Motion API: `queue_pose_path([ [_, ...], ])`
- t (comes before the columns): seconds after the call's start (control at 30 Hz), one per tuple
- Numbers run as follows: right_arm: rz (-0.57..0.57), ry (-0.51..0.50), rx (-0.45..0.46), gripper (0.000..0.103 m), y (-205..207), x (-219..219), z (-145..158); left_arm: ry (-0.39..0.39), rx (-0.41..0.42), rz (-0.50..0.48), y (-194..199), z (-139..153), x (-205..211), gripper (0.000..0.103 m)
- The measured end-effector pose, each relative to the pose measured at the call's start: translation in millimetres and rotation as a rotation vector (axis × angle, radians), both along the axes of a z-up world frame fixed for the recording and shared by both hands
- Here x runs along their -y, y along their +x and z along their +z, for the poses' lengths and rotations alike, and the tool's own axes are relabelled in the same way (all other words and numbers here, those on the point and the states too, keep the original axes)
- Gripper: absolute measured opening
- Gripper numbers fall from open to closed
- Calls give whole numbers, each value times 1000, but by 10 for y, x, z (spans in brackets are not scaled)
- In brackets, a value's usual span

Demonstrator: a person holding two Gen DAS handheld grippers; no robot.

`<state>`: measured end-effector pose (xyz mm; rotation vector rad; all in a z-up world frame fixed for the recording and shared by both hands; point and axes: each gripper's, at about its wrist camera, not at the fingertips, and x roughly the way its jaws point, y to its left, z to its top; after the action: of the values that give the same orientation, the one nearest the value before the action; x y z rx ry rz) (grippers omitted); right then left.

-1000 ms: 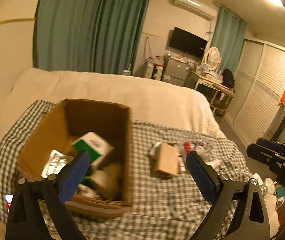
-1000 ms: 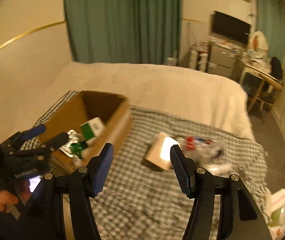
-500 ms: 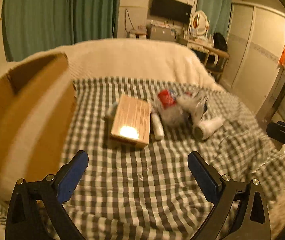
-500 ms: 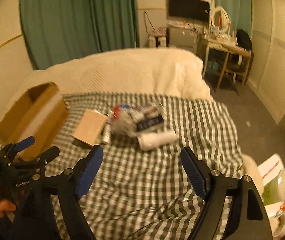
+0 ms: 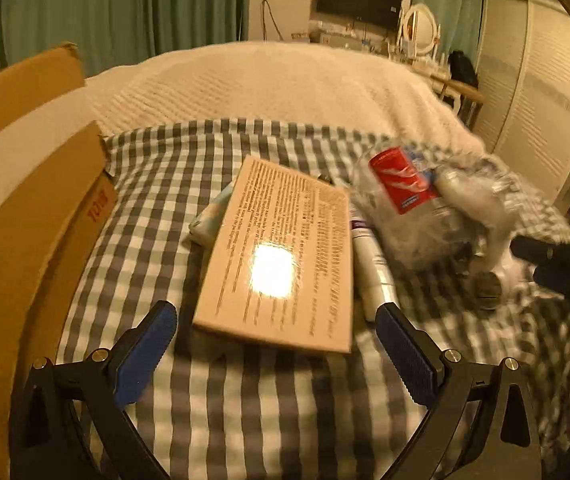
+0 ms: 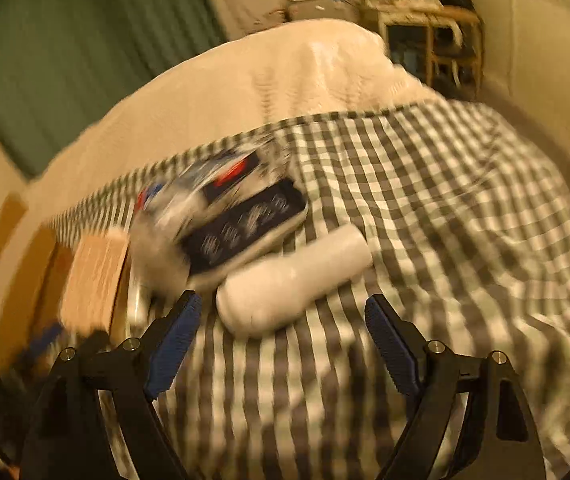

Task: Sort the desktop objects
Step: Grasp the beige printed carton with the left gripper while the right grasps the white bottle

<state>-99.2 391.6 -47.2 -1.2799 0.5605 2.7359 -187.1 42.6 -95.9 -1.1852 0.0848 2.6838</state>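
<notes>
Two grippers, both w/ jaws wide apart & empty. Left gripper (image 5: 276, 322) now low over checked cloth (image 5: 245, 420), brown flat box (image 5: 281, 256) just ahead at 12 o'clock, between the blue pads; a sec ago looked into cardboard carton (image 5: 25, 220), now at 9 o'clock. Right gripper (image 6: 281, 324), jaws spread since then, dropped toward white roll (image 6: 293, 276) at 12. Likely next: close on box & roll, carry to carton. Bagged clutter (image 5: 437, 208) at 2 o'clock, unsorted.
</notes>
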Motion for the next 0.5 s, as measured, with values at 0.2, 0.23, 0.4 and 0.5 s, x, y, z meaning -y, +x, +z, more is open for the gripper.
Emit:
queue_pose_path([
  [0.2, -93, -65, 62, 84, -304, -106, -245, -21, 39, 23, -247, -130, 40, 102],
  [0.23, -96, -69, 66, 84, -321, -90, -279, -16, 39, 19, -259, -136, 36, 100],
  [0.4, -40, -56, 45, 52, -319, 100, -267, -30, 14, -50, -213, -79, -38, 80],
  [0.5, 16, -17, 27, 48, -260, 253, -213, -1, 7, -48, -123, -30, 45, 80],
])
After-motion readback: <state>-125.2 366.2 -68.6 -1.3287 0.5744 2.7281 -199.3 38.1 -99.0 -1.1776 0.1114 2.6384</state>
